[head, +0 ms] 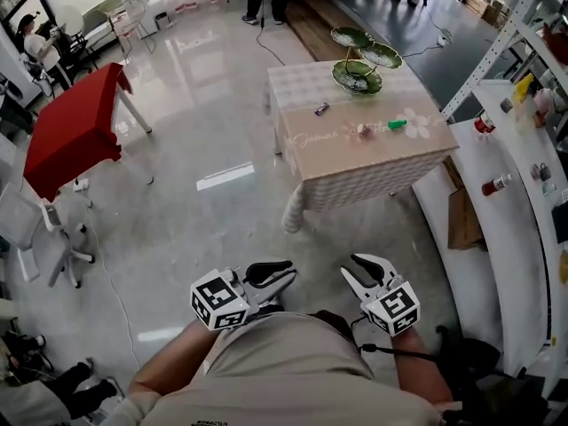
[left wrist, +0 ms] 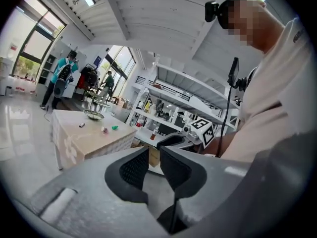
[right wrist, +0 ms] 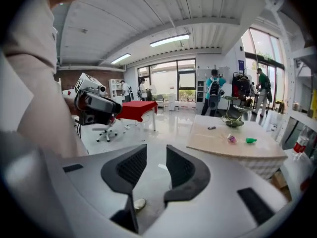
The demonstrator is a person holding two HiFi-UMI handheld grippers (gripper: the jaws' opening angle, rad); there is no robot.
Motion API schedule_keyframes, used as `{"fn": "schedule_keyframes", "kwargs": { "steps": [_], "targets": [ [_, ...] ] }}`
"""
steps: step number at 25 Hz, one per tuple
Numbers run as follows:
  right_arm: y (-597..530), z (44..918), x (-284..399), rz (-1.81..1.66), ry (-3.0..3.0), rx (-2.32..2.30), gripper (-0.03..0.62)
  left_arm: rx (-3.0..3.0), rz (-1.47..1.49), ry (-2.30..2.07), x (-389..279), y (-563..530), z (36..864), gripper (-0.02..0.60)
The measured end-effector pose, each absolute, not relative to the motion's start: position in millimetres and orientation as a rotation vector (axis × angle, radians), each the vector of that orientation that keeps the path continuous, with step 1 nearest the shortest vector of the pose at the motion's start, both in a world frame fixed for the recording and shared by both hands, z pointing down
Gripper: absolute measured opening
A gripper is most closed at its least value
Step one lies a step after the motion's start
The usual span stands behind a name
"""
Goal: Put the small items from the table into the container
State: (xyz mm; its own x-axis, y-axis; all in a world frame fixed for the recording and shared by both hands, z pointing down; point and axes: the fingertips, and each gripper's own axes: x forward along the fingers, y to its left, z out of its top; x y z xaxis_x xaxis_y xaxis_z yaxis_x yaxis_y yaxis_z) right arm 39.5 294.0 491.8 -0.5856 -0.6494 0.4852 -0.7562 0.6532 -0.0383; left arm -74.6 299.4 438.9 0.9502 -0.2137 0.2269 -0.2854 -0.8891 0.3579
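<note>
The person is standing well apart from the bench, holding both grippers low at the waist. The left gripper and right gripper are each gaping partly open on nothing, probably readying for a first pick. A green item, pink item and dark item are lying on the bench near the container, none yet inside.

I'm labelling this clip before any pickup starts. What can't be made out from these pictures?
- The dark item, pink item and green item on the table: too small in all three views to identify.
- The tiered green dish: its contents, too small in the head view, side-on in both gripper views.
- The white shelf: cut off by the head view's right edge.
- The table's legs: hidden by its cloth.
</note>
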Motion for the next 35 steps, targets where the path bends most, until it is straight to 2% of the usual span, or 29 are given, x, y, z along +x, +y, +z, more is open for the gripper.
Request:
{"fn": "schedule_keyframes", "kwargs": {
  "steps": [6,15,25,31,35],
  "targets": [
    [225.9,493.7,40.8,0.328,-2.348,1.216,0.123,2.687,0.286,-0.31,-109.0,235.6,455.4,0.064],
    [113.3,520.4,96.9,0.264,-2.245,1.272,0.123,2.693,0.291,-0.36,-100.7,149.3,466.3,0.064],
    [-58.7,586.8,197.8,0.215,-2.177,1.131,0.137,2.646,0.305,-0.516,-27.4,14.0,459.4,0.06],
    [-133.2,641.1,240.8,0.231,-2.127,1.015,0.169,2.629,0.345,-0.585,13.4,-45.0,453.5,0.015],
    [-169.7,671.6,253.5,0.176,-2.093,0.883,0.187,2.597,0.354,-0.633,30.8,-74.5,454.3,0.009]
  ]
}}
